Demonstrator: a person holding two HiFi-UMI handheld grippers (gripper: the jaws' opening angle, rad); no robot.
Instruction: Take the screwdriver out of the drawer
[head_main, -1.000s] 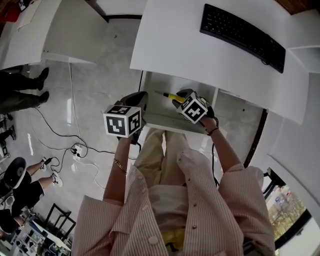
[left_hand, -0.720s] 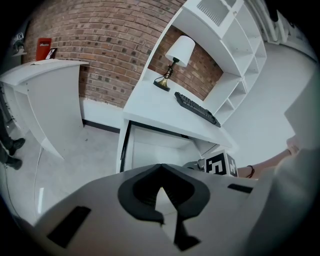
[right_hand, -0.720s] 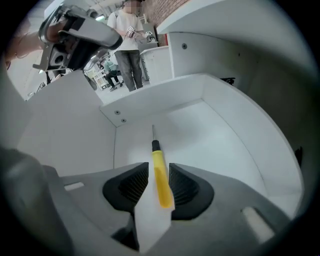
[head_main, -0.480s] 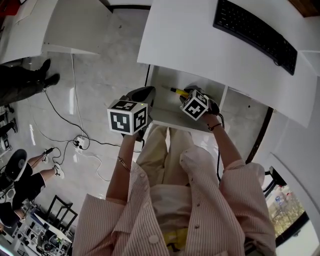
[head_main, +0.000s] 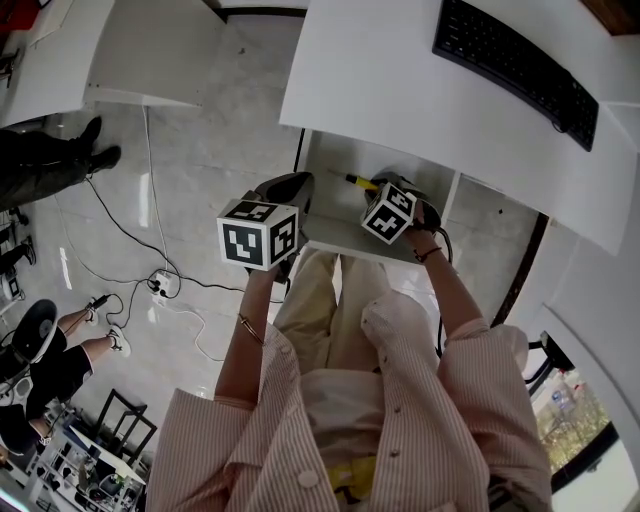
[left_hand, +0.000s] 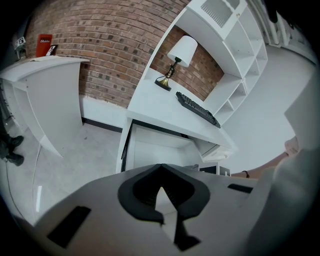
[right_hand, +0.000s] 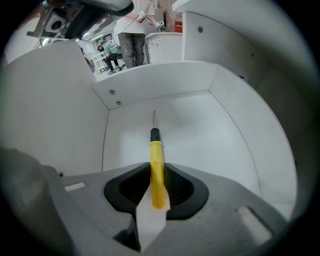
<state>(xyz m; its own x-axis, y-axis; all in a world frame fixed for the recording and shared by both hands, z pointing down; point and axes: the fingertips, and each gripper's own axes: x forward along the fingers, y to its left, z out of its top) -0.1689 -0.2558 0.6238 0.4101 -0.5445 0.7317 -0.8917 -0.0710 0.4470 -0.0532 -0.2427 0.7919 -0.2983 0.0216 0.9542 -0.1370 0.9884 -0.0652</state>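
A screwdriver (head_main: 356, 181) with a yellow handle (right_hand: 156, 165) and thin metal shaft lies on the floor of the open white drawer (head_main: 345, 238) under the desk. My right gripper (head_main: 384, 188) points steeply down into the drawer. Its jaws are closing with the yellow handle lying between them, and a sliver of gap still shows beside the pads (right_hand: 175, 186). My left gripper (head_main: 284, 190) hangs by the drawer's left front corner, jaws shut on nothing (left_hand: 161, 194); its view looks out at the desk from a distance.
The white desk (head_main: 400, 90) above the drawer carries a black keyboard (head_main: 515, 65) and a lamp (left_hand: 180, 52). The drawer's walls (right_hand: 100, 130) close in around the screwdriver. Cables and a power strip (head_main: 155, 295) lie on the floor at left, near another person's legs (head_main: 40, 350).
My right gripper has sunk deeper into the drawer, down over the screwdriver's handle. The left gripper has stayed by the drawer's corner.
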